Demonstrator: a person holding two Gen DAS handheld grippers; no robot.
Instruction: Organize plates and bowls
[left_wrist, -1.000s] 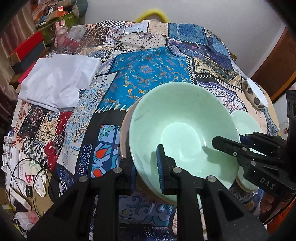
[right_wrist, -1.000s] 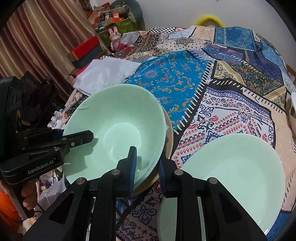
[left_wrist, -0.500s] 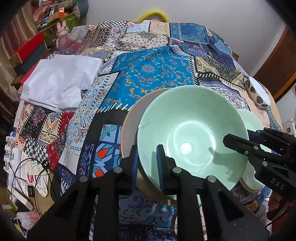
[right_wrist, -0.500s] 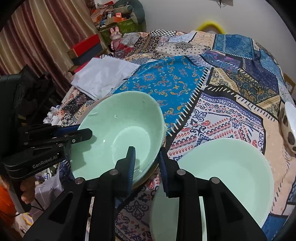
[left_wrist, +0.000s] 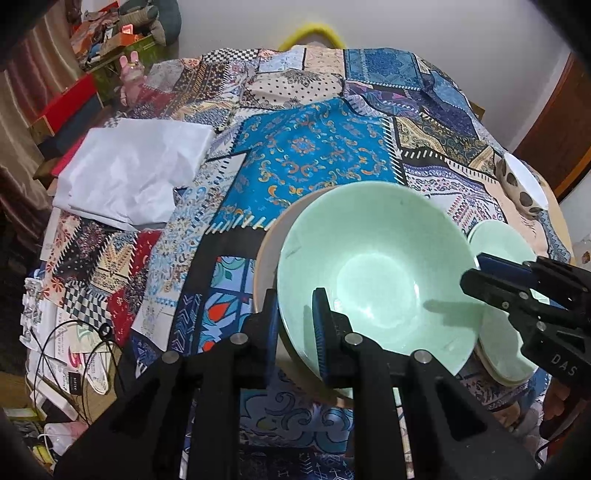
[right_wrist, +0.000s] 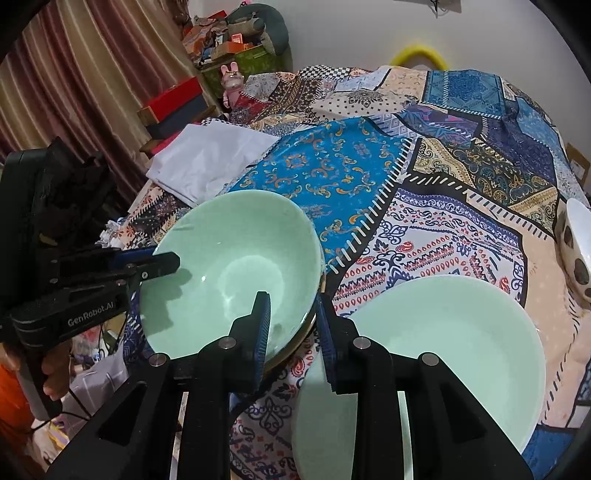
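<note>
A mint green bowl (left_wrist: 376, 273) (right_wrist: 229, 269) sits on a tan plate (left_wrist: 267, 240) on the patchwork cloth. My left gripper (left_wrist: 295, 325) straddles the bowl's near rim, jaws slightly apart, one finger inside and one outside. My right gripper (right_wrist: 291, 328) straddles the bowl's opposite rim together with the plate edge, jaws also a little apart. A second mint green bowl (right_wrist: 443, 354) (left_wrist: 506, 310) stands to the right on the cloth. A white bowl with dark spots (left_wrist: 521, 184) (right_wrist: 576, 251) lies tilted at the far right.
A folded white cloth (left_wrist: 129, 173) lies at the left of the table. Boxes, a pink toy and clutter stand beyond the far left edge. Cables and papers lie at the near left edge (left_wrist: 74, 354).
The green bowl has come down from a tilt and settled on the tan plate. Both grippers' jaws have widened slightly around its rim.
</note>
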